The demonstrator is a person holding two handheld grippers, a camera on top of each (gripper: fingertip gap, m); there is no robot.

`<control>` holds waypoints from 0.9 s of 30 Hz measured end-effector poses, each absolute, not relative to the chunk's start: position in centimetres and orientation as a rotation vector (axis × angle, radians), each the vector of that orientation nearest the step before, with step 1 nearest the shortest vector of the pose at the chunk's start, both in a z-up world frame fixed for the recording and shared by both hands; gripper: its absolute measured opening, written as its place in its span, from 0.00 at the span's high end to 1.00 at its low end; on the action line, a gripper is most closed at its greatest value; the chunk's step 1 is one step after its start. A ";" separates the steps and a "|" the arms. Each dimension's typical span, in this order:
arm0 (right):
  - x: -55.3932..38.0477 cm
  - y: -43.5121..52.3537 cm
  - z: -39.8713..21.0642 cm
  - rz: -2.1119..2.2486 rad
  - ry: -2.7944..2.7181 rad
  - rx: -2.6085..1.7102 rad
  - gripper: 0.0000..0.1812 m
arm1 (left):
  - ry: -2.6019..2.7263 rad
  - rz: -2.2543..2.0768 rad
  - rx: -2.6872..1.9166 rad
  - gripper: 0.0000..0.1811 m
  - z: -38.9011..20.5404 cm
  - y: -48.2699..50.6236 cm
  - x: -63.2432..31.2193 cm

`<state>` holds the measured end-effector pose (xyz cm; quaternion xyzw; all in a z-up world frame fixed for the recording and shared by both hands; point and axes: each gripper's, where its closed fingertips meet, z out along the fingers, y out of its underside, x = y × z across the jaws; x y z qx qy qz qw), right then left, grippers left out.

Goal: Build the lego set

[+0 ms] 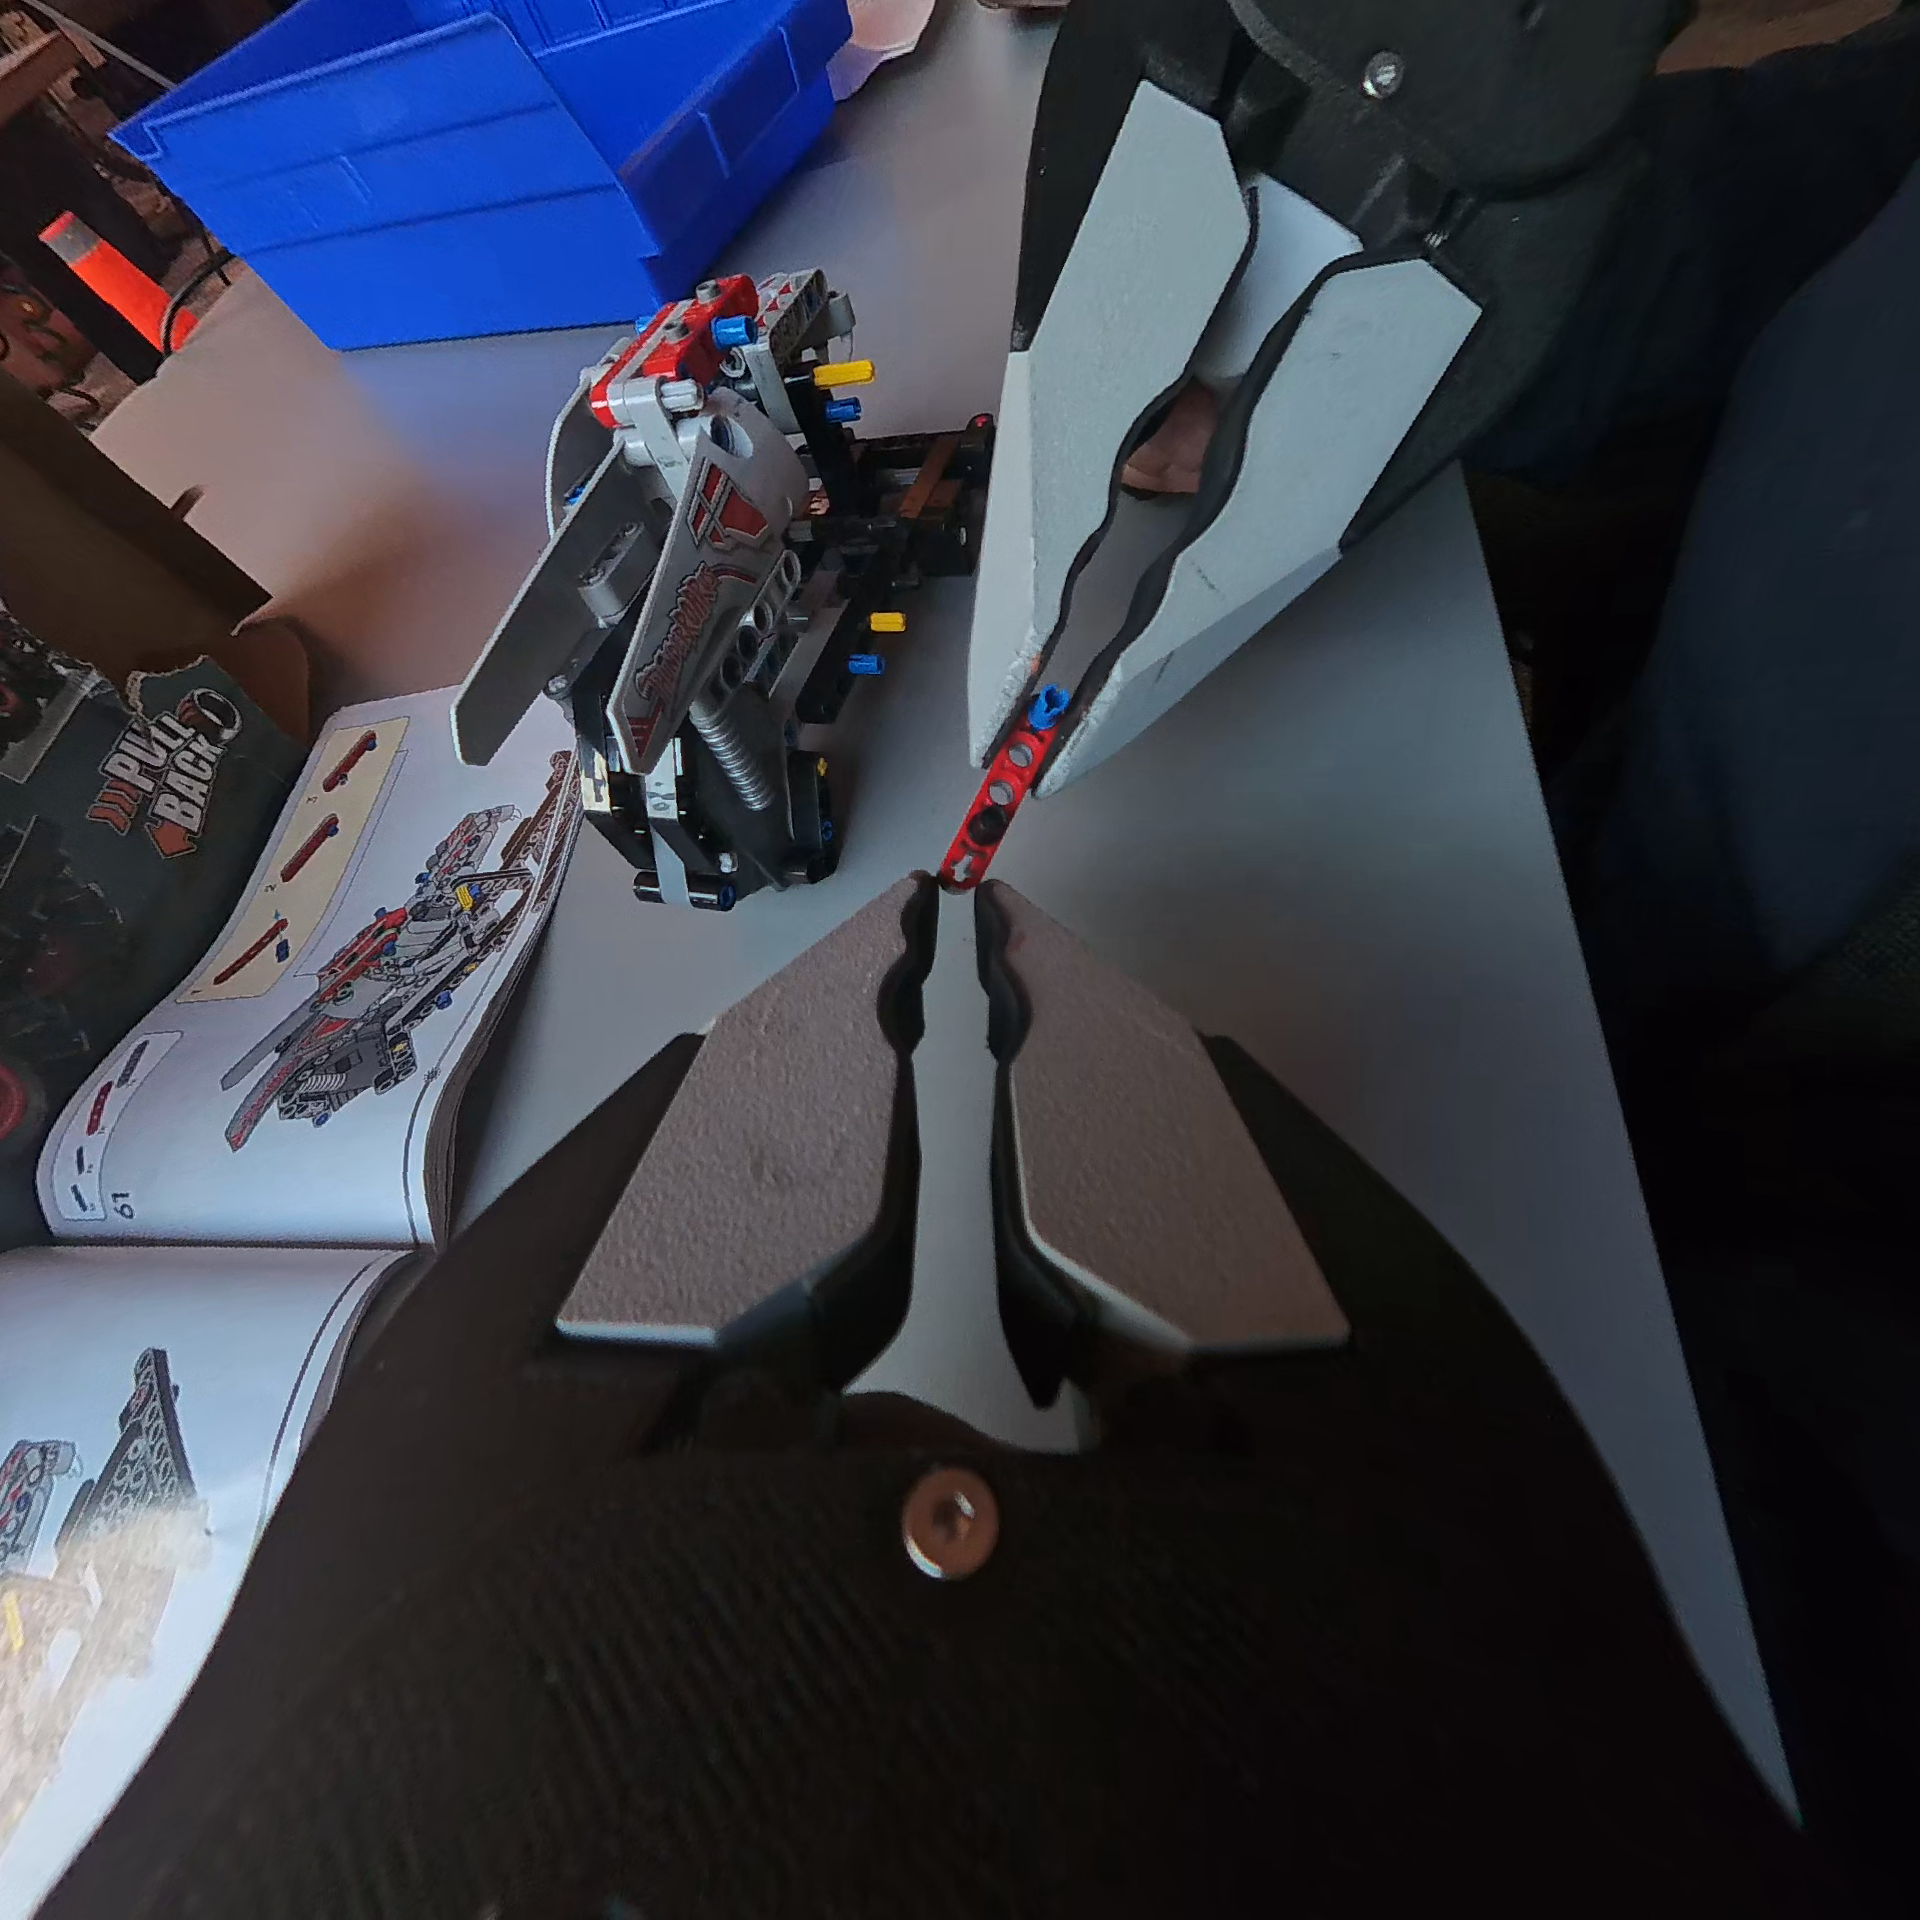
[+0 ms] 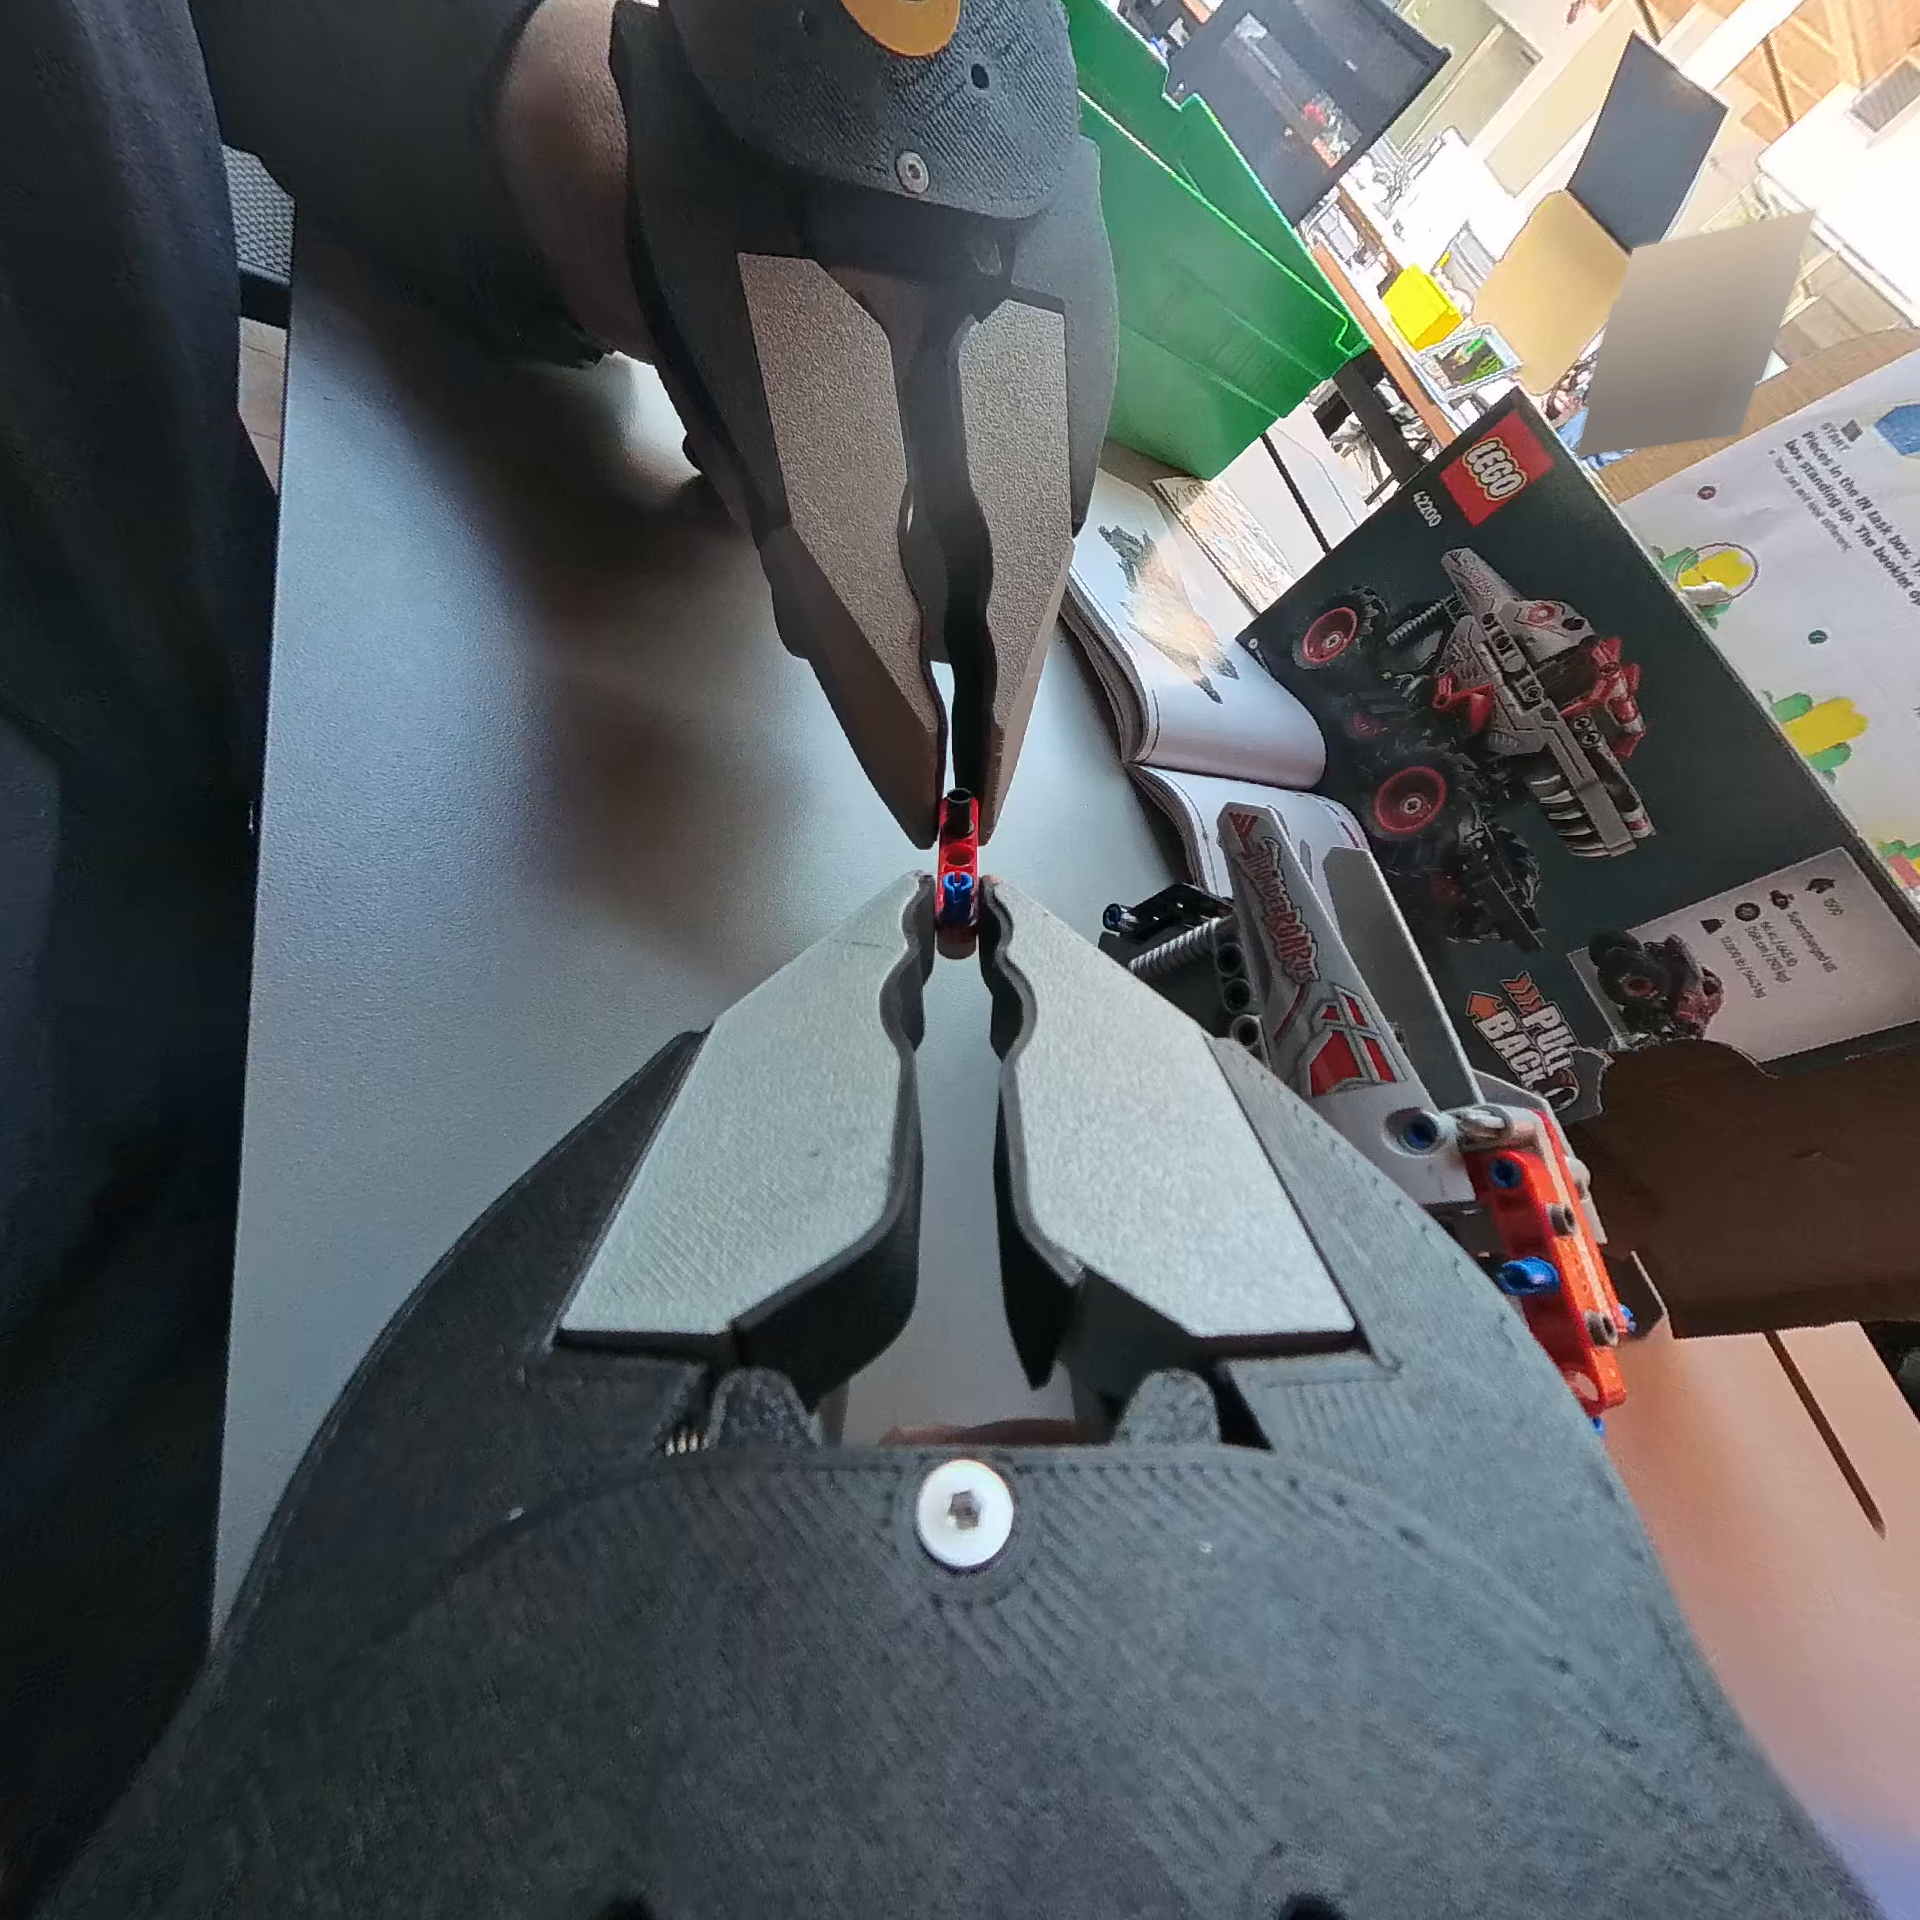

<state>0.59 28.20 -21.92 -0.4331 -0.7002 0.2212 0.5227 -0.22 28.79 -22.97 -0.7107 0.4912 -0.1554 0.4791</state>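
Note:
A short red beam (image 1: 995, 805) with holes, a blue pin (image 1: 1049, 707) at one end and a black pin (image 2: 960, 802) at the other, hangs above the grey table (image 1: 1299, 987). My left gripper (image 1: 956, 891) is shut on the black-pin end. My right gripper (image 2: 958, 909) is shut on the blue-pin end (image 2: 956, 885). The two grippers face each other tip to tip; the right one (image 1: 1023, 769) comes down from the top of the left wrist view, and the left one (image 2: 961, 831) does the same in the right wrist view. The partly built grey, red and black truck (image 1: 707, 582) lies on the table beside them.
An open instruction booklet (image 1: 260, 1039) and the set's box (image 2: 1558, 727) lie past the truck (image 2: 1340, 1039). Blue bins (image 1: 468, 166) stand at the table's far end, and green bins (image 2: 1195, 291) behind the booklet. The table edge (image 1: 1538, 790) runs close on the person's side.

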 end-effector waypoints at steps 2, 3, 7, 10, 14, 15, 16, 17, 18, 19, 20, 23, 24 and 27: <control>0.6 28.2 -21.9 0.532 -1.677 -1.038 0.97 | 1.199 -0.379 -1.734 0.98 -23.0 28.8 -0.2; 0.6 28.2 -21.9 0.533 -1.677 -1.038 0.97 | 1.199 -0.378 -1.734 0.98 -23.0 28.8 -0.2; 0.6 28.2 -22.0 0.531 -1.679 -1.038 0.98 | 1.201 -0.374 -1.735 0.98 -23.0 28.8 -0.2; 0.6 28.2 -22.0 0.533 -1.679 -1.039 0.97 | 1.202 -0.374 -1.735 0.98 -23.0 28.8 -0.2; 0.6 28.2 -22.0 0.533 -1.680 -1.038 0.98 | 1.203 -0.373 -1.736 0.98 -23.0 28.8 -0.2; 0.6 28.2 -22.0 0.533 -1.680 -1.038 0.98 | 1.204 -0.372 -1.736 0.98 -23.0 28.8 -0.2; 0.5 28.2 -22.0 0.533 -1.680 -1.038 0.98 | 1.204 -0.372 -1.736 0.98 -23.1 28.8 -0.2; 0.6 28.2 -22.0 0.533 -1.680 -1.038 0.98 | 1.205 -0.371 -1.736 0.98 -23.1 28.8 -0.2; 0.6 28.2 -22.0 0.534 -1.680 -1.038 0.98 | 1.205 -0.370 -1.736 0.98 -23.1 28.8 -0.2; 0.6 28.1 -22.0 0.534 -1.680 -1.038 0.98 | 1.206 -0.370 -1.736 0.98 -23.1 28.8 -0.2; 0.5 28.1 -21.9 0.535 -1.680 -1.038 0.98 | 1.206 -0.370 -1.735 0.98 -23.1 28.8 -0.2; 0.5 28.1 -21.9 0.535 -1.680 -1.037 0.98 | 1.206 -0.370 -1.736 0.98 -23.1 28.8 -0.2; 0.5 28.2 -21.9 0.535 -1.680 -1.038 0.98 | 1.206 -0.370 -1.736 0.98 -23.1 28.8 -0.2; 0.5 28.2 -21.9 0.535 -1.680 -1.037 0.98 | 1.206 -0.370 -1.736 0.98 -23.1 28.8 -0.2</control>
